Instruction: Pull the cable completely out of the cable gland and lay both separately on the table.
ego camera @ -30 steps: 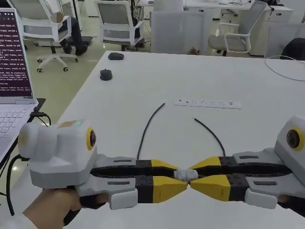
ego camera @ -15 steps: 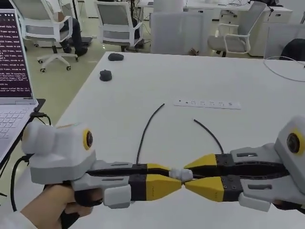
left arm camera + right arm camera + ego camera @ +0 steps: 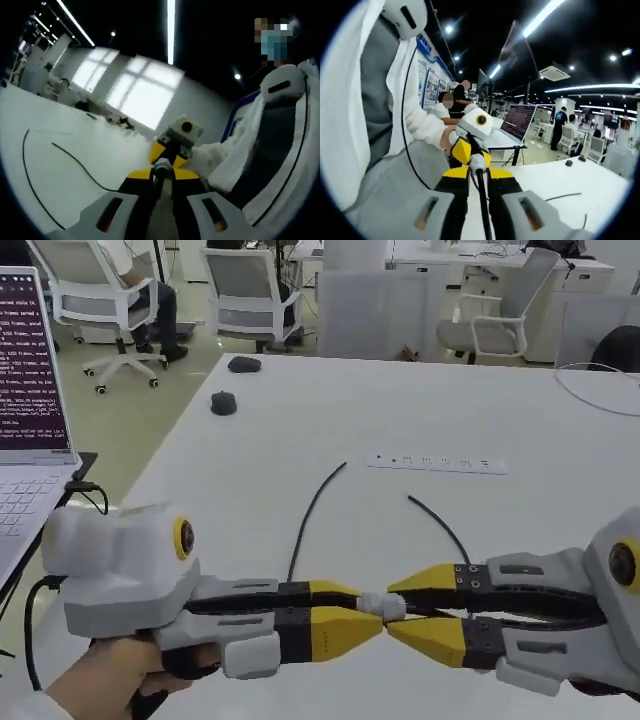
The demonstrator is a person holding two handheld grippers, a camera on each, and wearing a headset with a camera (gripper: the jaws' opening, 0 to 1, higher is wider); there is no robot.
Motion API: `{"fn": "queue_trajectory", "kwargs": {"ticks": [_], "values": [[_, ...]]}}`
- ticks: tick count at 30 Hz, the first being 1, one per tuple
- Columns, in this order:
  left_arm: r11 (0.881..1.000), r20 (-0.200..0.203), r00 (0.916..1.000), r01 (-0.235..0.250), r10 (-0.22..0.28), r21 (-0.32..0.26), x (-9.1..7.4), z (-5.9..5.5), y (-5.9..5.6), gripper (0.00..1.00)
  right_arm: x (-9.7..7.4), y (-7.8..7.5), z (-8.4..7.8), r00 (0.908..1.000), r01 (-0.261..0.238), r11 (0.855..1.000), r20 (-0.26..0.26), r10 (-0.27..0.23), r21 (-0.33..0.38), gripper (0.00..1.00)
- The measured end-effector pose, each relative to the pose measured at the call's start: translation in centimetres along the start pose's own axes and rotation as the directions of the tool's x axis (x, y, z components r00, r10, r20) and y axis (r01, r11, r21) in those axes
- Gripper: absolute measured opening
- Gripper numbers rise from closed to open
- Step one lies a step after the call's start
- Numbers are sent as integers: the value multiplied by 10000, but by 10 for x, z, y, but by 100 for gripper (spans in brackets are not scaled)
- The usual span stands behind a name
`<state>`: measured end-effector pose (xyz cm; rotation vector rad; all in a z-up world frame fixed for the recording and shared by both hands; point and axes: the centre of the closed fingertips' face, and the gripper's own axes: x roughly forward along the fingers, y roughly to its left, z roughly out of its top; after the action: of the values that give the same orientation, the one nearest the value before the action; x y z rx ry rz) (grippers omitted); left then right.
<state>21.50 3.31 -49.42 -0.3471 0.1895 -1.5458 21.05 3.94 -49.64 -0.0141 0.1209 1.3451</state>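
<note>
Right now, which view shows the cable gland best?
Head view: the cable gland sits side-on between the left gripper and the right gripper. Both gripper views show it end-on, crowded by yellow jaws.

The flat white table bears two dark oval computer mice and a long white power strip. A thin black cable lies mid-table.

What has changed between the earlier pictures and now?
The left gripper and right gripper, tip to tip, drifted slightly toward the person's left, carrying the cable gland. Nothing was released: left stays shut on the gland, right on the cable. Both cable ends lie on the table as before.
</note>
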Motion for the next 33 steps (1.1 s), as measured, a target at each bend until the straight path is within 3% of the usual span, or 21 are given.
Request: {"fn": "queue_trajectory", "kwargs": {"ticks": [2,3,5,6,8,10,12,14,16,18,20,23,25,27,28,31,33], "values": [[9959,-42,10000,-22,26,907,2,1,-5,14,-6,-6,4,9990,-84,9905,453,22,1369,18],[9889,-289,9995,-108,152,1479,2,-3,-6,14,-7,-8,4,9983,-58,9869,574,-35,1610,28],[9795,-375,9993,49,27,2013,4,-3,-11,14,-13,-15,5,9953,-95,9569,946,-188,2904,44],[9767,-195,9998,100,-60,2142,5,0,-14,14,-15,-15,4,9949,-202,9508,1001,-114,3090,45],[9702,-76,9998,175,-161,2419,5,2,-14,14,-18,-12,3,9944,-396,9542,1049,87,2967,39],[9642,-124,9999,124,-94,2648,6,1,-13,14,-17,-3,4,9918,-852,9325,1191,458,3511,38],[9604,-133,9999,122,-89,2782,7,1,-13,14,-13,4,4,9903,-1151,9197,1164,764,3753,35],[9580,-103,9999,139,-114,2864,7,2,-14,14,-11,6,2,9908,-1167,9245,1070,831,3629,28],[9544,-97,9999,98,-72,2984,7,2,-14,14,-11,10,3,9877,-1402,9189,1172,1036,3687,19],[9538,-147,9999,14,31,3004,7,2,-11,14,-10,13,5,9870,-1417,9279,1214,1056,3449,12],[9548,-143,9999,26,17,2971,7,2,-11,14,-10,13,5,9878,-1364,9279,1190,1007,3470,11],[9614,-108,9999,38,-9,2750,6,3,-10,14,-11,14,5,9879,-1379,9225,1175,1017,3605,11],[9660,-170,9999,22,23,2585,6,1,-9,14,-11,14,3,9885,-1364,9353,1066,1070,3264,10],[9740,-211,9998,16,33,2267,6,1,-7,14,-11,14,3,9885,-1372,9385,1053,1090,3168,10],[9837,-208,9998,-12,50,1797,5,0,-6,14,-10,13,3,9886,-1366,9391,1038,1090,3152,10],[9879,-172,9998,-33,61,1548,3,-1,-4,14,-9,12,2,9890,-1317,9500,1022,1066,2831,9],[9945,-183,9998,-22,41,1048,2,-2,-3,14,-8,12,1,9904,-1229,9592,937,1020,2545,9]]}}
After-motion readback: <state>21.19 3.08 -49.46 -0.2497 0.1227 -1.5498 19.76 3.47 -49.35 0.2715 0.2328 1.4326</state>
